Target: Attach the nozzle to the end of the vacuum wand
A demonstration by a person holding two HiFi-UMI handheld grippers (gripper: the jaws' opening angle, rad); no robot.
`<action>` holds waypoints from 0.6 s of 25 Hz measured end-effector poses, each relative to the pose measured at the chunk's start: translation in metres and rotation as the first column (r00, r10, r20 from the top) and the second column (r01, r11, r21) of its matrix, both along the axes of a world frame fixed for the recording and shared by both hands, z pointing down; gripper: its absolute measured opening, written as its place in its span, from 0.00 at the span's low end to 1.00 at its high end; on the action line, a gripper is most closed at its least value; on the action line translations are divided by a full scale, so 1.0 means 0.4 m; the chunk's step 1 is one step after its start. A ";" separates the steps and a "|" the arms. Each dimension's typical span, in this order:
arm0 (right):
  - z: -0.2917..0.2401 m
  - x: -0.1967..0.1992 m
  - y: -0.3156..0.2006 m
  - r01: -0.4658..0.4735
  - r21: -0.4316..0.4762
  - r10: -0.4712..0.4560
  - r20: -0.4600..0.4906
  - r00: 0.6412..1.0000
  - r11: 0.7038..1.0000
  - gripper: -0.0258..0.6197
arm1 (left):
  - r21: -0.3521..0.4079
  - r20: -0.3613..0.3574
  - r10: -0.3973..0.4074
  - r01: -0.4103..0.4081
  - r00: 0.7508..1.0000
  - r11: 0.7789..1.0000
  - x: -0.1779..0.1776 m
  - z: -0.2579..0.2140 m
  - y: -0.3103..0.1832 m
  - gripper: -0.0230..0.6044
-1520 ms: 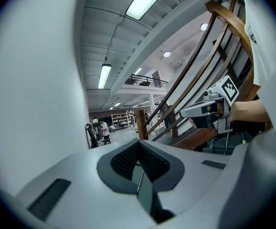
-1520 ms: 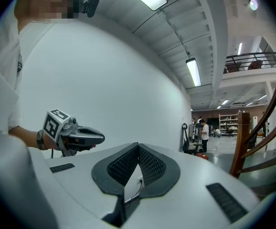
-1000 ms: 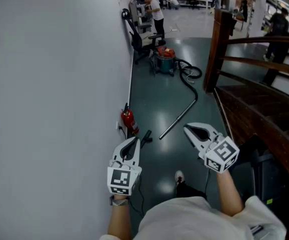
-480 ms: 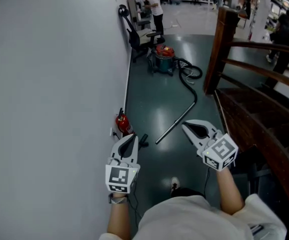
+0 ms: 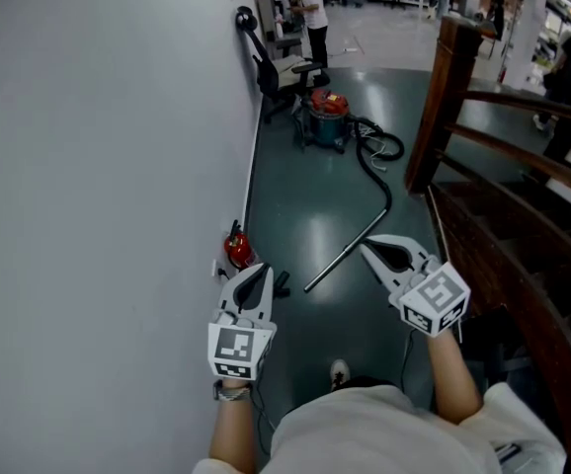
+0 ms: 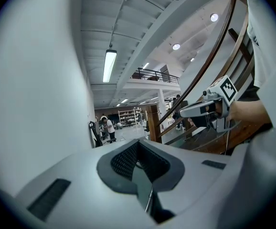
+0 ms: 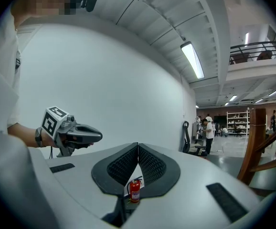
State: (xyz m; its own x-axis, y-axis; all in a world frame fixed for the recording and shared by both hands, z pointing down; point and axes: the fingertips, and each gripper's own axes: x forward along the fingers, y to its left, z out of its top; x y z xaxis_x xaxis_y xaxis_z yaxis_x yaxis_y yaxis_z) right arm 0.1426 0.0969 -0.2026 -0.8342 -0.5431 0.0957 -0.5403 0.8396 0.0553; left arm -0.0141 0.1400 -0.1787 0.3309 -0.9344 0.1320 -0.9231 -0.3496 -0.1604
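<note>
The left hand-held gripper (image 5: 262,271) and the right hand-held gripper (image 5: 367,249) are both shut tight, their bumpy black pads holding nothing. Only the head view shows the long, shiny metal vacuum wand (image 5: 350,248). It lies on the smooth dark green floor (image 5: 305,205) ahead. The right gripper view shows a round red fire extinguisher (image 7: 134,191).

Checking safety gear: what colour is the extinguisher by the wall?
The extinguisher is red; it shows best in the right gripper view.

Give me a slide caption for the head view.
Left gripper and right gripper shut, empty; vacuum wand lies on the floor ahead.
</note>
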 end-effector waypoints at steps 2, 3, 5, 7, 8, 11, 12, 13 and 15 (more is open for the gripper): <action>0.000 0.006 -0.025 0.006 0.002 -0.006 0.001 1.000 1.000 0.08 | -0.003 0.001 -0.006 0.006 1.000 1.000 0.007 0.002 -0.024 0.03; 0.000 0.009 -0.036 0.010 0.004 -0.010 0.001 1.000 1.000 0.08 | -0.004 0.002 -0.009 0.009 1.000 1.000 0.012 0.004 -0.035 0.03; 0.001 0.014 -0.057 0.019 0.007 -0.019 -0.002 1.000 1.000 0.08 | -0.006 0.002 -0.014 0.014 1.000 1.000 0.018 0.007 -0.058 0.03; 0.005 0.017 -0.079 0.027 0.007 -0.026 -0.007 1.000 1.000 0.08 | -0.007 0.000 -0.017 0.017 1.000 1.000 0.025 0.008 -0.082 0.03; 0.008 0.019 -0.090 0.030 0.005 -0.030 -0.010 1.000 1.000 0.08 | -0.007 -0.002 -0.017 0.017 1.000 1.000 0.029 0.009 -0.093 0.03; 0.015 0.027 -0.120 0.036 -0.003 -0.036 -0.014 0.999 0.999 0.08 | -0.008 -0.010 -0.013 0.013 1.000 1.000 0.041 0.008 -0.121 0.03; 0.016 0.030 -0.130 0.038 -0.003 -0.038 -0.016 0.999 0.999 0.08 | -0.010 -0.013 -0.015 0.014 1.000 1.000 0.044 0.010 -0.130 0.03; 0.017 0.032 -0.139 0.041 -0.002 -0.041 -0.015 0.999 0.999 0.08 | -0.014 -0.017 -0.017 0.017 1.000 1.000 0.045 0.013 -0.138 0.03; 0.022 0.037 -0.156 0.043 -0.001 -0.043 -0.012 0.999 0.999 0.08 | -0.022 -0.022 -0.024 0.024 0.999 0.999 0.046 0.024 -0.154 0.03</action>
